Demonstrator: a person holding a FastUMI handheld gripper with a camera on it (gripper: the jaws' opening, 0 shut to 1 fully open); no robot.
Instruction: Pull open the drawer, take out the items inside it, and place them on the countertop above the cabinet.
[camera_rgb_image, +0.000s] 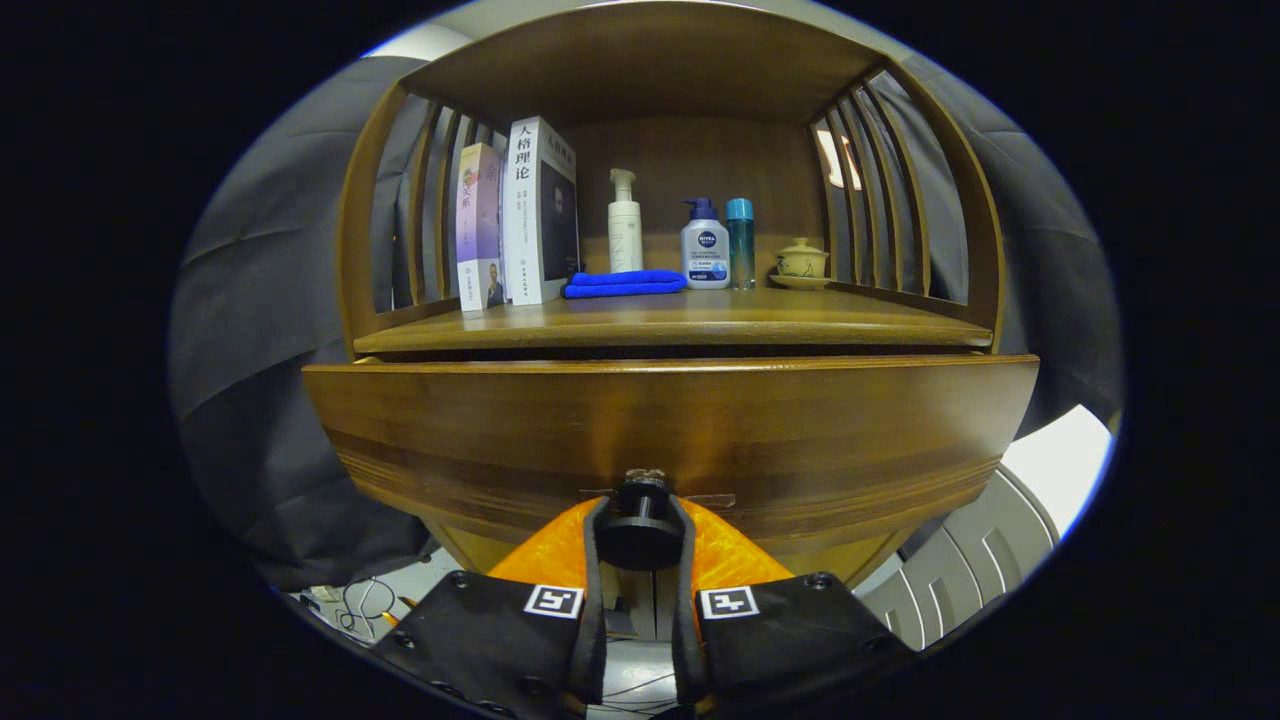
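Okay, gripper view: the hand-held gripper sits low against the drawer front, and its two fingers are closed onto the dark round knob, one on each side, so it reads as clamped on the knob. Knob is dead centre between the fingers, right at their tips, its stem running straight ahead into the drawer front. Key relation: the drawer lies directly ahead of the gripper and slides along the same line the fingers point along, so the pull has to come straight back toward the holder, no sideways drift or the knob could slip out of the grip. Drawer front appears to stand slightly forward of the cabinet, with a dark gap under the worktop, so I judge it barely opened; its inside is hidden, contents cannot be told. Above and beyond the fingers the worktop carries two upright books at left, a folded blue cloth, a white pump bottle, a pump bottle with a blue cap, a teal bottle and a small lidded cup at right. Front strip of the worktop is bare, room to set things down.
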